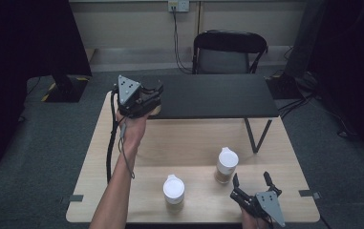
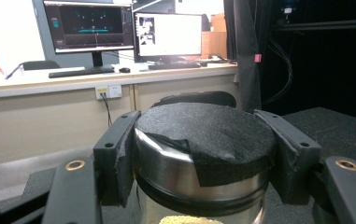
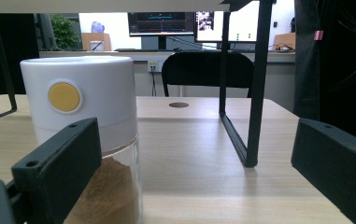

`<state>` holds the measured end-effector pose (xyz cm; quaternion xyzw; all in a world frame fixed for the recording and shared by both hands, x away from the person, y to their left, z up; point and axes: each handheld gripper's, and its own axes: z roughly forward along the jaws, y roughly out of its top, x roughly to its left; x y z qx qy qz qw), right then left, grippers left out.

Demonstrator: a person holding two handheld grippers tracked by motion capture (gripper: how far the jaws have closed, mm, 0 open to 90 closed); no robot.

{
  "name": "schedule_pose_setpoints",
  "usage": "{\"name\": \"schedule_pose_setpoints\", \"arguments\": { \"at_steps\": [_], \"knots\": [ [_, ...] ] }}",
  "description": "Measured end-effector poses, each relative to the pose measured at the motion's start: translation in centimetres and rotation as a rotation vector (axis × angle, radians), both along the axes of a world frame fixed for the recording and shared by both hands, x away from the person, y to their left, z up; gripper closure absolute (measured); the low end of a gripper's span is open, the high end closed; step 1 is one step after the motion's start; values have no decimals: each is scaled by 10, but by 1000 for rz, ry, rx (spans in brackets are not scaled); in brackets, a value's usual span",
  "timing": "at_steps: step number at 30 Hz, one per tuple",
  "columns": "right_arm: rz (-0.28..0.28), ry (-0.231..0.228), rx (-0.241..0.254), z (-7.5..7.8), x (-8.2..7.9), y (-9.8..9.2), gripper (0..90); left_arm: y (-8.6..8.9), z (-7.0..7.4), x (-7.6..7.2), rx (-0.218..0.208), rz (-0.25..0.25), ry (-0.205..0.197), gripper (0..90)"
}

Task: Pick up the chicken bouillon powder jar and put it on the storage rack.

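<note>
Left gripper view: jar (image 2: 203, 158) bottom cut off, jaws clamping.

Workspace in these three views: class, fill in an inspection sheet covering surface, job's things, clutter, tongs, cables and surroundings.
Surface: light wooden table with a black raised shelf.
Job's things: steel-lidded jar held at the shelf's left edge; two white-lidded jars near the front.
Clutter: nothing seen.
Tongs: left tongs shut on the steel-lidded jar; right tongs open beside a white-lidded jar.
Cables: left tongs' cable trails down.
Surroundings: black chair, monitors.
</note>
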<state>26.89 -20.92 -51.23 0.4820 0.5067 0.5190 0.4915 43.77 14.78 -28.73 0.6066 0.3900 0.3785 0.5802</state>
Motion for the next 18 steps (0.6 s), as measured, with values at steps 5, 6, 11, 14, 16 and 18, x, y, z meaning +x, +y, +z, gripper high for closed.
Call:
{"name": "schedule_pose_setpoints", "arguments": {
  "at_steps": [5,6,11,14,16,18],
  "knots": [
    [0,0,0,0,0,0,6,0,-1,1,-9,3,-4,348],
    [0,0,0,0,0,0,6,-1,-1,1,-8,2,-5,347],
    [-1,0,0,0,0,0,6,0,-1,1,-15,5,0,347],
    [-1,0,0,0,0,0,6,1,-1,1,-17,4,1,346],
    [-1,0,0,0,0,0,6,2,-1,2,-24,6,7,346],
    [-1,0,0,0,0,0,6,2,-1,2,-30,6,10,344]
  ]
}}
